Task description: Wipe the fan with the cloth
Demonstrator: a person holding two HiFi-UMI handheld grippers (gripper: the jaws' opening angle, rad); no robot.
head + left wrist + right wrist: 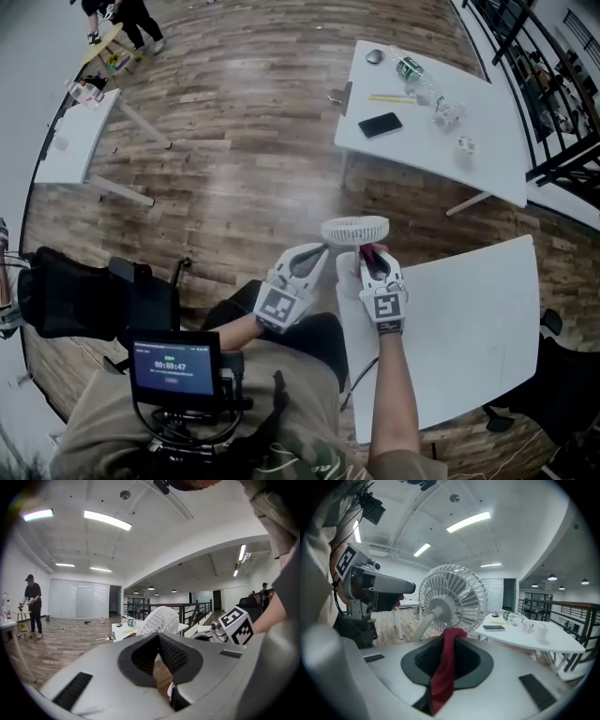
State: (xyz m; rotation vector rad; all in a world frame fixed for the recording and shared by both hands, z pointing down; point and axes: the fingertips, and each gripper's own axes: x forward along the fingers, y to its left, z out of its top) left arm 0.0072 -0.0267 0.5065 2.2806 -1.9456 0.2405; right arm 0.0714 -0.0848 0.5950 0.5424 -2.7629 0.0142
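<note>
Fan (354, 230): small, white, with a round wire cage; it is at the far left corner of the white counter (469, 319); its base is hidden, so I cannot tell whether it stands on the counter
Left tongs (315, 254): pressed together at the tips, with nothing seen pinched; they are just beside the left of the fan's cage and point toward it
Right tongs (373, 252): pinching the cloth (443, 672); they are over the counter's left edge, just beside the near side of the fan
Cloth: red, a narrow strip between the jaws; its upper end pokes past the tips, in front of the lower cage and the stem; I cannot tell whether it touches the fan; the rest trails back over the tongs' body
Fan as seen from the right tongs: the back of the cage faces the camera, with the stem slanting down and left from the hub
Second counter (487, 159): white, beyond the fan and well apart from it; it carries a black phone (380, 125) and a bottle (410, 67)
</note>
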